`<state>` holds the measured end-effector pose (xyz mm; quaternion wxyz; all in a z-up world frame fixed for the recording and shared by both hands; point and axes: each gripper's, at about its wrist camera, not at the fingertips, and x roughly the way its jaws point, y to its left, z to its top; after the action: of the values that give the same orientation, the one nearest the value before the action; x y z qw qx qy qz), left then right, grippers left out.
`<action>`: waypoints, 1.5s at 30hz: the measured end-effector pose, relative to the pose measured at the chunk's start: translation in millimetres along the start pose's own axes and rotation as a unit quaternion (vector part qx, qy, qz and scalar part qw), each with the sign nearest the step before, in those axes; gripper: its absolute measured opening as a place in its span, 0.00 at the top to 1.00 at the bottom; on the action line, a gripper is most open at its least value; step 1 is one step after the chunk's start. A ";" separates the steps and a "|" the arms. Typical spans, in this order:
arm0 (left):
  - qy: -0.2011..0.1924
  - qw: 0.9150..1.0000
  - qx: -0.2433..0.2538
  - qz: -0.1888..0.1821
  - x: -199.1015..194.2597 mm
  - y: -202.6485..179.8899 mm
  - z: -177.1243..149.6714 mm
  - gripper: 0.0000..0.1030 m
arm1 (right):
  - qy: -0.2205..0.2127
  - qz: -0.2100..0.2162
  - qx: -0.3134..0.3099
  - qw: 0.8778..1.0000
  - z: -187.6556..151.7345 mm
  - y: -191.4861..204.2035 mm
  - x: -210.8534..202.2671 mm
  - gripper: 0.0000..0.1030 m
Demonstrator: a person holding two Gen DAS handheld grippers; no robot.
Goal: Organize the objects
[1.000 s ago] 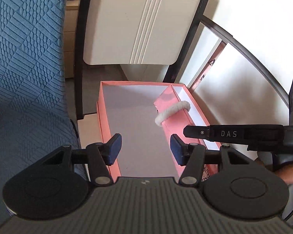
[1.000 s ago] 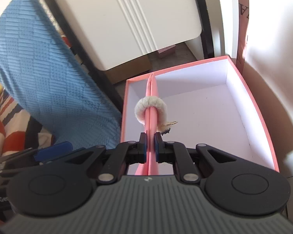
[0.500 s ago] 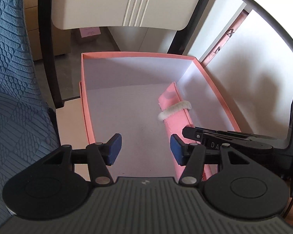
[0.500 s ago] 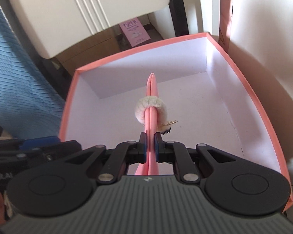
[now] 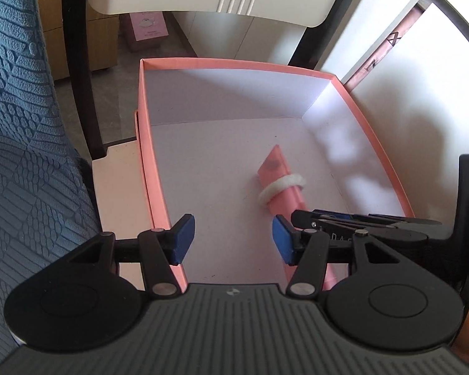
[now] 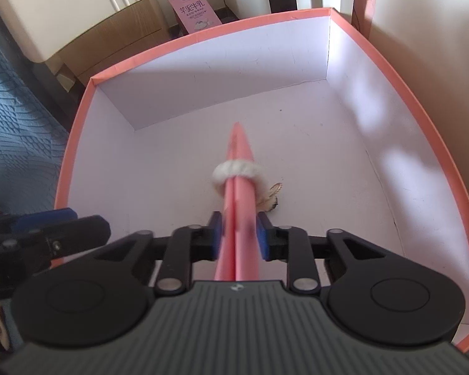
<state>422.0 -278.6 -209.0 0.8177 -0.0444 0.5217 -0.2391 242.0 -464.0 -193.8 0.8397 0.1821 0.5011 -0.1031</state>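
My right gripper [image 6: 237, 234] sits low inside the box [image 6: 422, 118], and its jaws have just been opening. The pink card [image 6: 239, 156] lies between the pads, blurred at my end, so I think it is loose and dropping, though I cannot be sure it has cleared both pads. Ahead of my fingers the card runs forward over the box floor, a white fluffy band [image 6: 234, 172] looped around it and a small gold charm [image 6: 273, 192] hanging just right of it.

My left gripper [image 5: 231, 240] hovers at mid width over the box's near left wall, holding nothing; the card lies ahead and to its right.

As I judge it, placing this piece is nearly done: only release and withdrawal remain. Whether other things wait outside I cannot see.

Count: one box, one card, one band, one charm, two grippers.
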 end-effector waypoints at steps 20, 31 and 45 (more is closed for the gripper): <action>-0.083 0.996 0.026 0.000 -142.7 -56.5 -29.8 0.41 | -0.085 0.032 -0.011 0.996 -5.8 6.0 -171.8 0.64; -0.122 0.992 0.041 -0.005 -220.7 -76.9 -70.5 0.40 | -0.132 0.046 -0.037 0.989 -50.4 21.7 -261.9 0.64; -0.158 0.986 0.057 -0.007 -284.6 -82.5 -127.9 0.28 | -0.162 0.032 -0.029 0.986 -119.1 29.1 -305.5 0.64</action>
<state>184.5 -204.2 -3.4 0.8891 -0.0383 0.3713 -0.2648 11.0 -391.6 29.2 0.9175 0.1548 0.3553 -0.0894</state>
